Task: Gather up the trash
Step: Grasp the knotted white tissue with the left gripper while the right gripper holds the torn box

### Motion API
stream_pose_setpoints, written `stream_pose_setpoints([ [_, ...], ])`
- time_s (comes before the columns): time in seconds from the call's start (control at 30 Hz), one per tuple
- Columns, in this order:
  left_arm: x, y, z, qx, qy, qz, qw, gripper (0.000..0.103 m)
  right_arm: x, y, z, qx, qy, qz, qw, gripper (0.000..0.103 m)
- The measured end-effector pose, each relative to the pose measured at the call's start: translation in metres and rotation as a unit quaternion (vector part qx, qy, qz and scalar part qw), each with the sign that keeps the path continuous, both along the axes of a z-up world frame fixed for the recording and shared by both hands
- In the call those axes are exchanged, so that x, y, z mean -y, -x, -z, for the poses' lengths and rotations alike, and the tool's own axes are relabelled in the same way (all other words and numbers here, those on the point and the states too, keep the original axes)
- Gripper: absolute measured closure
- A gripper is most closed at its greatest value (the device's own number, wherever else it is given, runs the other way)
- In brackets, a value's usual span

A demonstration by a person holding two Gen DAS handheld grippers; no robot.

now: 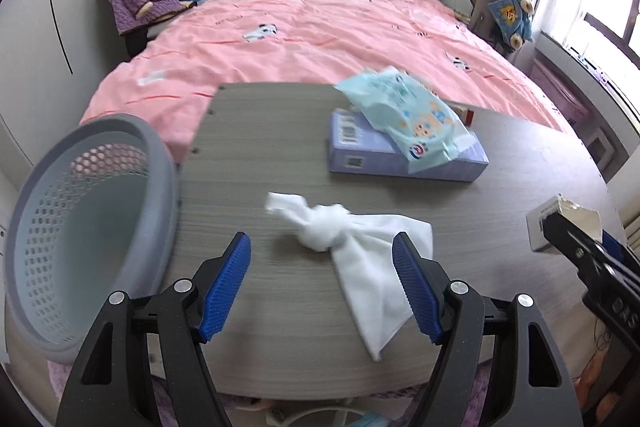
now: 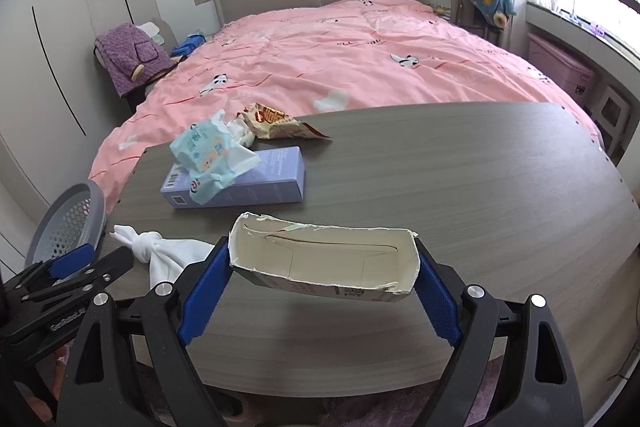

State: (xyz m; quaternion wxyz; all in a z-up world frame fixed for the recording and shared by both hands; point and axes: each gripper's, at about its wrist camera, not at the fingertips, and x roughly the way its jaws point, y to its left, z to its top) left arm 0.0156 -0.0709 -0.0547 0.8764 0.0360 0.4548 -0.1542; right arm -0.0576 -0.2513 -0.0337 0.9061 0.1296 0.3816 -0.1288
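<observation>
While my right gripper (image 2: 324,263) squeezes the torn white box (image 2: 320,259), my left gripper (image 1: 322,287) is wide open and holds nothing. The left one hangs by the knotted cloth (image 1: 352,247), right of the basket (image 1: 80,227).

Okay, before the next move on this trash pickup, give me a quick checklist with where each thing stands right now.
1. Right gripper grips the torn white box at both ends: ok.
2. Left gripper open and empty: ok.
3. Knotted white cloth lies on the table ahead of the left gripper, nothing on top of it: ok.
4. Grey basket at the table's left edge, mouth facing the table: ok.
5. Basket steady where it sits: cannot tell.
6. All trash collected: not ok; wipes pack, purple box and snack wrapper remain on the table.
</observation>
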Motion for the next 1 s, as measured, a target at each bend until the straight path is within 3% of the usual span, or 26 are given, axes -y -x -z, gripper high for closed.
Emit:
stream_pose_setpoints([
  [0.5, 0.028, -0.031, 0.033, -0.028, -0.037, -0.037, 0.9982, 0.033, 0.018, 0.000, 0.021, -0.001, -0.028, -0.013, 1.000, 0.019],
  [0.6, 0.030, -0.030, 0.034, -0.023, -0.041, -0.034, 0.9983, 0.045, 0.020, -0.001, 0.023, -0.001, -0.031, -0.013, 0.999, 0.019],
  [0.67, 0.030, -0.030, 0.034, -0.023, -0.037, -0.030, 0.9986, 0.060, 0.021, -0.001, 0.023, 0.000, -0.032, -0.013, 0.999, 0.019],
  [0.73, 0.028, -0.029, 0.033, -0.024, -0.029, -0.025, 0.9990, 0.064, 0.021, -0.001, 0.023, 0.001, -0.032, -0.013, 0.999, 0.019],
  [1.0, 0.021, -0.016, 0.012, 0.008, -0.026, -0.012, 0.9996, 0.067, 0.015, -0.002, 0.021, -0.001, -0.027, -0.020, 0.999, 0.019],
])
